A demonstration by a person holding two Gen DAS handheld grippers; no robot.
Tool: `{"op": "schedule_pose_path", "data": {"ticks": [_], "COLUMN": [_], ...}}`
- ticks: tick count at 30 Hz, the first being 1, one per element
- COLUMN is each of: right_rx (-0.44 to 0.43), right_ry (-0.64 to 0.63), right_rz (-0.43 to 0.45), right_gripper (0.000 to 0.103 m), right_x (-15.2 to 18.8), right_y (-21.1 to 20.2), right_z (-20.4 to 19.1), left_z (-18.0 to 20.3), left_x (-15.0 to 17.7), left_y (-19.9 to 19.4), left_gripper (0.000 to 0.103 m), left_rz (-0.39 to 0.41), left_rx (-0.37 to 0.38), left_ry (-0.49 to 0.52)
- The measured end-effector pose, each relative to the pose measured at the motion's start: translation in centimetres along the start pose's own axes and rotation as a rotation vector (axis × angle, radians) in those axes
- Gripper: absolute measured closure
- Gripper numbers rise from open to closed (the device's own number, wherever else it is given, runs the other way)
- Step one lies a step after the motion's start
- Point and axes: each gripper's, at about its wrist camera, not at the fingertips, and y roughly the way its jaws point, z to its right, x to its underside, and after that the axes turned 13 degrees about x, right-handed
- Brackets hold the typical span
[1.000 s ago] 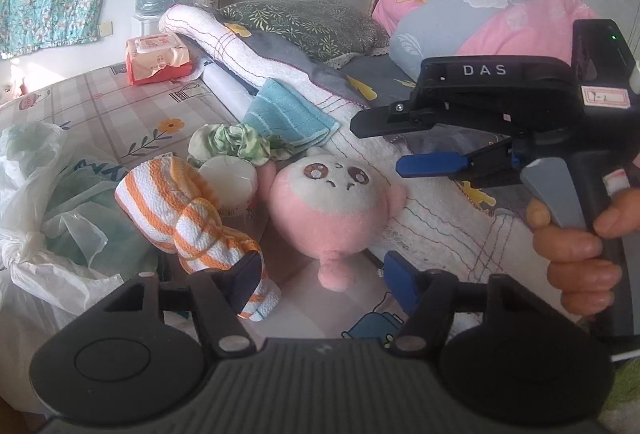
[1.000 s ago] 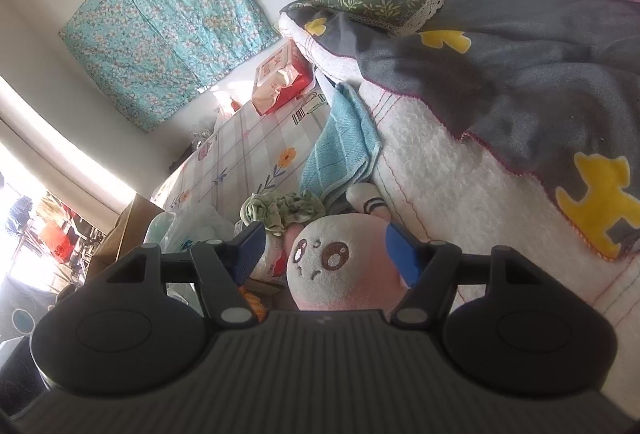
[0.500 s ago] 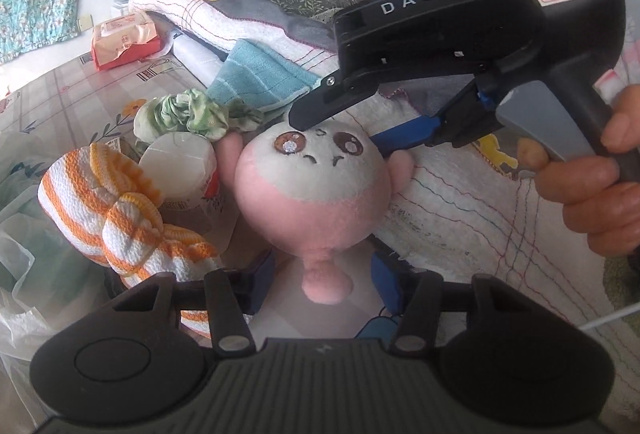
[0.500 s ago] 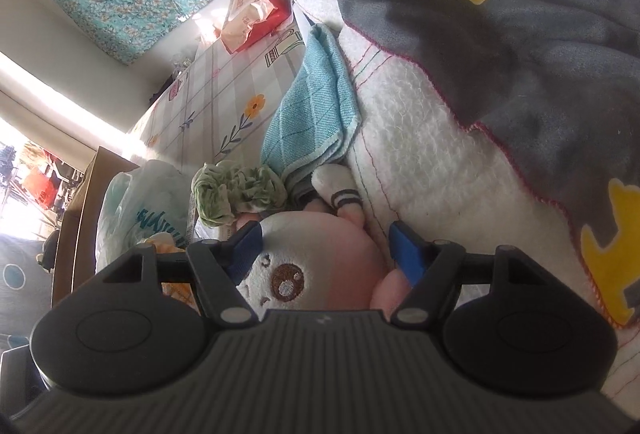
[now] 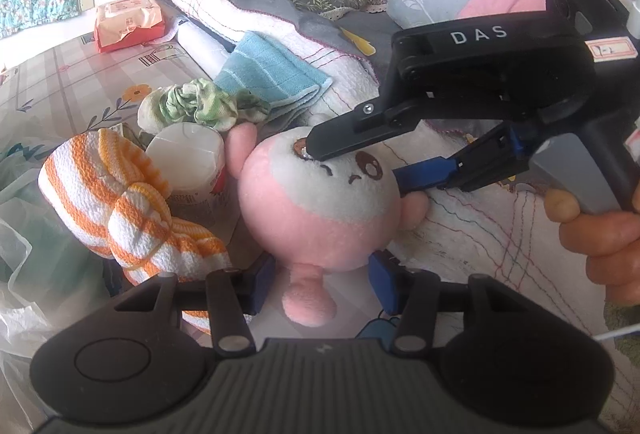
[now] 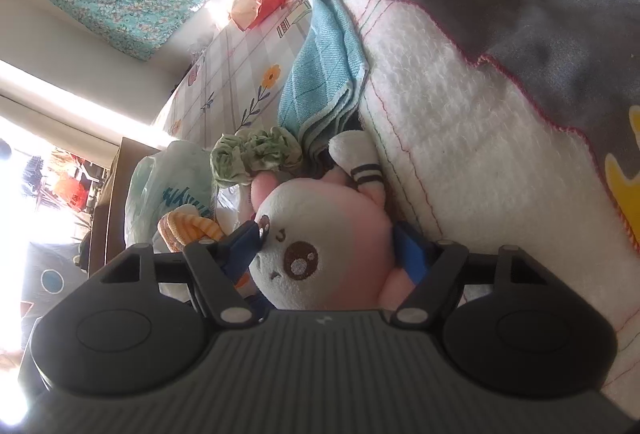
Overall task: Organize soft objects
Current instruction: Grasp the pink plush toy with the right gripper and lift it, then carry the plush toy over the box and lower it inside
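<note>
Right claw (image 6: 328,250) gripping pink plush (image 5: 320,218) head, left claw (image 5: 324,286) closing, loose around its foot, striped cloth (image 5: 120,201), scrunchie (image 5: 192,105) crowding alongside

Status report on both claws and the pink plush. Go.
Right claw straddling the pink plush's head, pads at its sides. Left claw open around its lower nub. Orange striped cloth crowds the left finger.

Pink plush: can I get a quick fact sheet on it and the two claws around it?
plush: pink and white, lying on the bed
right gripper: pads pressed on the plush's head
left gripper: jaws have just been closing, plush's foot between them; contact unclear
beside plush: striped cloth, green scrunchie, blue towel
</note>
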Motion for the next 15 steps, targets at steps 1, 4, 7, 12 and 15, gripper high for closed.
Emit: {"op": "schedule_pose_path", "data": {"ticks": [1, 4, 7, 12, 15], "right_rx": [-0.003, -0.018, -0.034, -0.076, -0.112], "right_ry": [0.005, 0.023, 0.038, 0.058, 0.055], "right_rz": [0.005, 0.026, 0.05, 0.093, 0.116], "right_gripper": [0.033, 0.034, 0.034, 0.035, 0.035], "right_x": [0.2, 0.9, 1.7, 3.3, 4.1], "right_y": [-0.3, -1.4, -2.7, -5.3, -6.8], "right_z": [0.0, 0.0, 0.1, -0.4, -1.3], "left_z": [0.0, 0.7, 1.3, 2.4, 2.7], "left_x": [0.1, 0.3, 0.4, 0.9, 0.9], "left_y": [-0.2, -1.1, -2.2, -4.9, -6.9], "left_gripper": [0.051, 0.051, 0.051, 0.051, 0.051], "left_rz": [0.004, 0.018, 0.038, 0.086, 0.12], "left_rx": [0.005, 0.016, 0.022, 0.026, 0.014], "left_ry": [0.0, 0.019, 0.043, 0.077, 0.106]}}
